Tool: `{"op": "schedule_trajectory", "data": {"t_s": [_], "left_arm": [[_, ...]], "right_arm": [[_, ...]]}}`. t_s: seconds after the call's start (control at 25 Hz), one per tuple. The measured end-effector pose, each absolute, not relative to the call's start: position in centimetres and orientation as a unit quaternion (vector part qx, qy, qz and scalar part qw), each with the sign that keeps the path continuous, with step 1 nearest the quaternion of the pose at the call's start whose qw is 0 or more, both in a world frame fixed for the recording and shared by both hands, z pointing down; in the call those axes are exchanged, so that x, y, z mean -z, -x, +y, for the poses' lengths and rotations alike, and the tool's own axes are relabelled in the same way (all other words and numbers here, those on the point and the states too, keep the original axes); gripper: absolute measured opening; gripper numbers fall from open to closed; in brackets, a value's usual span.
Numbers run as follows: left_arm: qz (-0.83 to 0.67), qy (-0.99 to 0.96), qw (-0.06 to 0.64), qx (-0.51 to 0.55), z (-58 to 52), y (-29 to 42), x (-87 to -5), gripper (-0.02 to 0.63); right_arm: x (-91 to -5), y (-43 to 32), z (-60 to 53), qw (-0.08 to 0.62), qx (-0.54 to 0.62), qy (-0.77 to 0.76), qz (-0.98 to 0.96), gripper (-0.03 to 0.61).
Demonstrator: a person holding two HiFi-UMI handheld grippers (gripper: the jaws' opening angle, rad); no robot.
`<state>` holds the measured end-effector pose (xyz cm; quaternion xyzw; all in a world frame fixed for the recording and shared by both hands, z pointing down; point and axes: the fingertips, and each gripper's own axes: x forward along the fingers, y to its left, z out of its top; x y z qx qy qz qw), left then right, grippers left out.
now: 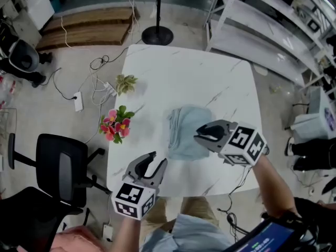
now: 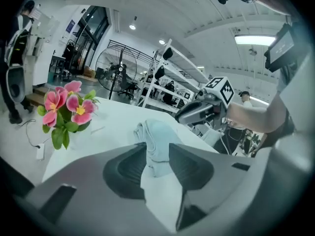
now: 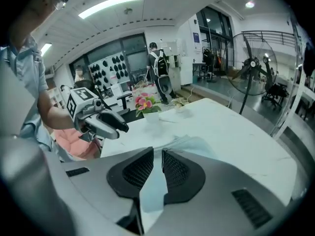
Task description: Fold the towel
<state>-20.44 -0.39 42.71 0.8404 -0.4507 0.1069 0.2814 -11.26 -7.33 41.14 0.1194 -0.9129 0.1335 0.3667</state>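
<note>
holding my left gripper (image 1: 158, 159) jaws apart, right gripper (image 1: 198, 136) slightly apart, both empty; lining up towel (image 1: 184, 124) edges, pinching corners evenly.

A: Floor (image 1: 47, 114)'s pale, w/ cables (image 1: 97, 64) trailing and a wood platform (image 1: 86, 28) at the back.
B: Yep. White marble desk (image 1: 210, 83), black office chair (image 1: 60, 167) beside it, white shelf rack (image 1: 273, 33), fan stand (image 1: 157, 35) beyond. Strip lights (image 3: 110, 4) overhead, glass doors (image 2: 93, 26) in bg.
</note>
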Motion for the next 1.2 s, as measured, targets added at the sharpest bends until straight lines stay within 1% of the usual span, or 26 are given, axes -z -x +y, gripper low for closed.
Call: {"op": "schedule_trajectory", "data": {"t_s": [0.08,0.16,0.28,0.4,0.64,0.68,0.72,0.76,0.8,0.96,1.08,1.2], "left_arm": [[-0.472,-0.824,0.295,-0.104,-1.0,19.5,-43.5,0.169],[-0.497,-0.805,0.308,-0.101,-1.8,18.8,-44.3,0.189],[-0.53,-0.781,0.312,-0.106,-3.2,17.9,-45.2,0.193],[-0.552,-0.768,0.298,-0.127,-4.6,17.3,-46.0,0.193],[-0.57,-0.74,0.305,-0.185,-5.3,16.2,-48.4,0.186],[-0.574,-0.734,0.306,-0.195,-5.4,16.3,-48.7,0.153],[-0.578,-0.73,0.305,-0.202,-5.4,16.3,-48.9,0.117],[-0.582,-0.726,0.302,-0.205,-5.4,16.4,-48.9,0.108],[-0.587,-0.724,0.298,-0.207,-5.4,16.5,-48.6,0.097],[-0.599,-0.724,0.29,-0.18,-5.1,16.2,-46.4,0.083],[-0.6,-0.721,0.317,-0.137,-4.5,16.0,-45.4,0.08],[-0.6,-0.71,0.35,-0.113,-3.7,16.3,-45.6,0.08]], "right_arm": [[-40.2,10.0,-10.1,0.363,-0.108,-0.124,-0.917,0.075],[-39.8,9.5,-12.8,0.362,-0.078,-0.117,-0.921,0.101],[-40.6,9.8,-15.7,0.375,-0.035,-0.078,-0.923,0.127],[-42.4,11.2,-17.1,0.382,-0.004,-0.012,-0.924,0.139],[-46.1,13.3,-17.6,0.385,0.006,0.091,-0.918,0.146],[-46.5,13.5,-17.6,0.385,0.008,0.097,-0.918,0.136],[-46.7,13.6,-17.6,0.381,0.01,0.1,-0.919,0.098],[-46.8,13.7,-17.6,0.375,0.011,0.103,-0.921,0.062],[-46.8,13.7,-17.6,0.367,0.011,0.104,-0.924,0.048],[-44.6,13.7,-17.6,0.311,0.008,0.114,-0.944,0.044],[-41.7,14.1,-16.9,0.259,0.016,0.123,-0.958,0.037],[-40.1,15.0,-16.1,0.251,0.036,0.142,-0.957,0.035]]}}
